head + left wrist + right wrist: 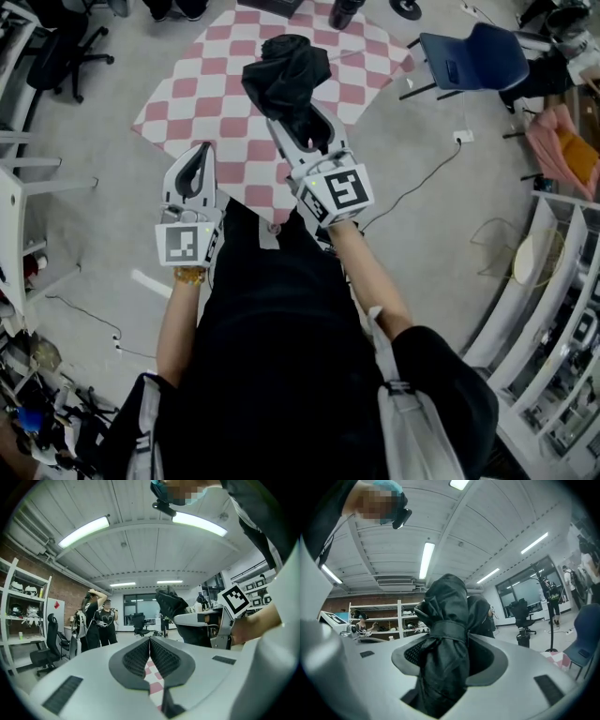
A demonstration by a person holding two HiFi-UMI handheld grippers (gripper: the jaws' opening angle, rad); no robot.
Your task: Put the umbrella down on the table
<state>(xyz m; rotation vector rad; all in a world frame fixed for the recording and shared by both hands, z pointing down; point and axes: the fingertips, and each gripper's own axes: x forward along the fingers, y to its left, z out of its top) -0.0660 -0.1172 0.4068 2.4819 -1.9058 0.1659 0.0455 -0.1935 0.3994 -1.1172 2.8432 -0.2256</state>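
Head view: right gripper clamped on the folded black fabric umbrella, held in the air over the near corner of the pink-and-white checked table, left gripper shut & empty beside it; releasing too early/high could let it roll off that edge.
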